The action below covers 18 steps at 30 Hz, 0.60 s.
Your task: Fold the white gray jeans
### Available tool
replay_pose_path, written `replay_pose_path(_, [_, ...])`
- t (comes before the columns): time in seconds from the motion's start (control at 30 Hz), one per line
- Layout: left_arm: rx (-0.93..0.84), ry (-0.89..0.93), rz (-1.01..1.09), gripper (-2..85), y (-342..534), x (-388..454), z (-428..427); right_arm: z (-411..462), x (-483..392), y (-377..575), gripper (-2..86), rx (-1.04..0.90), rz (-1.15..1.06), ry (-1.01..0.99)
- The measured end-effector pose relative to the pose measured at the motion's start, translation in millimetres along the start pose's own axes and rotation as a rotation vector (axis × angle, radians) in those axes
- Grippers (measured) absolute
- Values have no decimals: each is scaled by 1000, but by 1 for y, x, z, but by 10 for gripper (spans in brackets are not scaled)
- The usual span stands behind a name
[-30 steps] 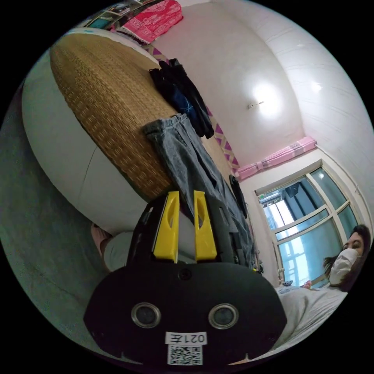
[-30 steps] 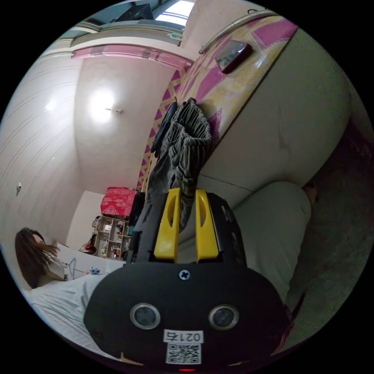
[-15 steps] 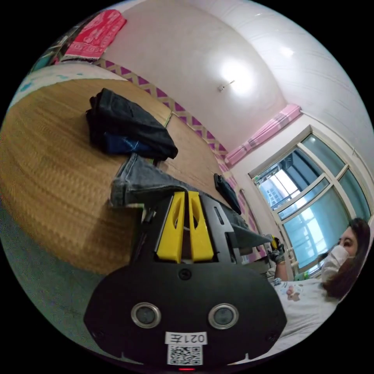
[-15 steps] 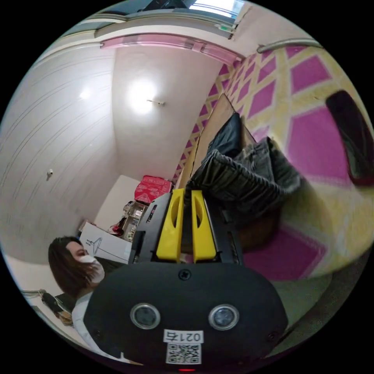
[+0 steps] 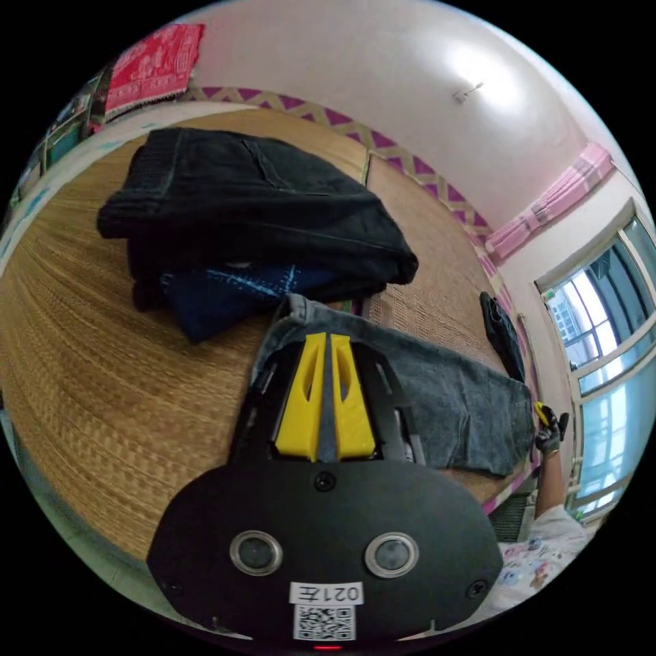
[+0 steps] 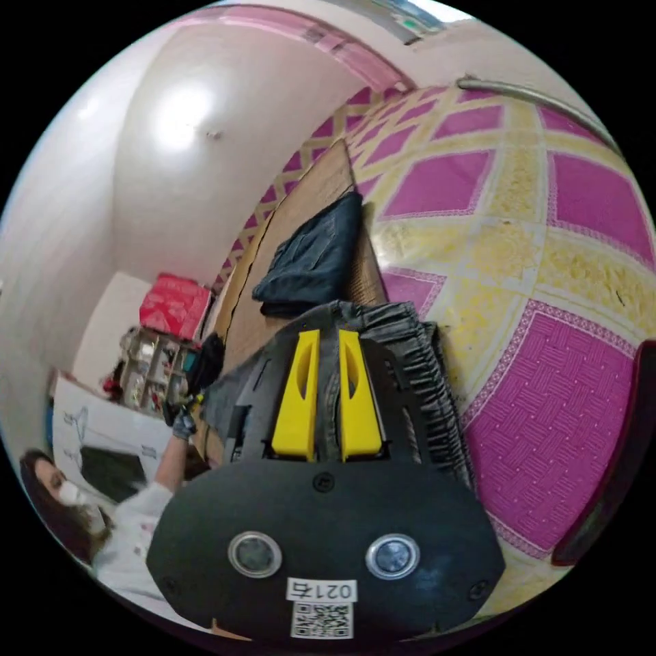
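Jeans (image 5: 437,396) now lie stretched flat on the woven mat (image 5: 102,383), up from hanging off the bed edge a second ago. Left gripper (image 5: 326,396) is clamped on the hem end, right gripper (image 6: 326,396) on the gathered waistband (image 6: 410,355). Keep both pulling taut, square the legs, smooth before folding. Folded dark clothes (image 5: 260,212) sit just beside the hem; stay off them.

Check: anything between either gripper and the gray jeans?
Nothing visible. The left gripper is shut on the gray jeans at one end, the right gripper on the ribbed end. A dark folded pile lies next to them on the woven mat.
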<state>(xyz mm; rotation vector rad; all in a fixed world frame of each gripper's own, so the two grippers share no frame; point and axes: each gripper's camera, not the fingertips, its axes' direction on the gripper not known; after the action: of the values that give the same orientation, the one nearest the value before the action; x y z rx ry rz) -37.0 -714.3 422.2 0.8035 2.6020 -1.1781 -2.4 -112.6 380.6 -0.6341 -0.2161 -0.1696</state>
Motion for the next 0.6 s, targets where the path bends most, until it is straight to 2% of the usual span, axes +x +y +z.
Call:
replay_pose_path(0.17, [24,60,35,-4,37,3,-8,40,-96,55,38,-191,-372,54])
replay_pose_path(0.23, [53,86,19,4,49,2,-7,72,-150,95,34,-273,-586,45])
replay_pose_path(0.33, [72,124,17,34,58,2,5,113,-202,145,35,-322,-811,36])
replay_pose_path(0.4, [15,120,32,38,55,2,28,143,-221,169,32,-390,-900,38])
replay_pose_path(0.47, [-60,45,23,4,53,-2,48,176,-228,190,18,-520,-957,97])
replay_pose_path(0.5, [-49,81,16,-1,52,-7,51,195,-225,204,9,-621,-975,170])
replay_pose_path(0.53, [-53,109,-7,-4,51,-11,52,191,-222,208,4,-554,-964,151])
replay_pose_path(0.6, [-38,149,-87,-5,50,-22,53,192,-217,209,-1,-574,-914,142])
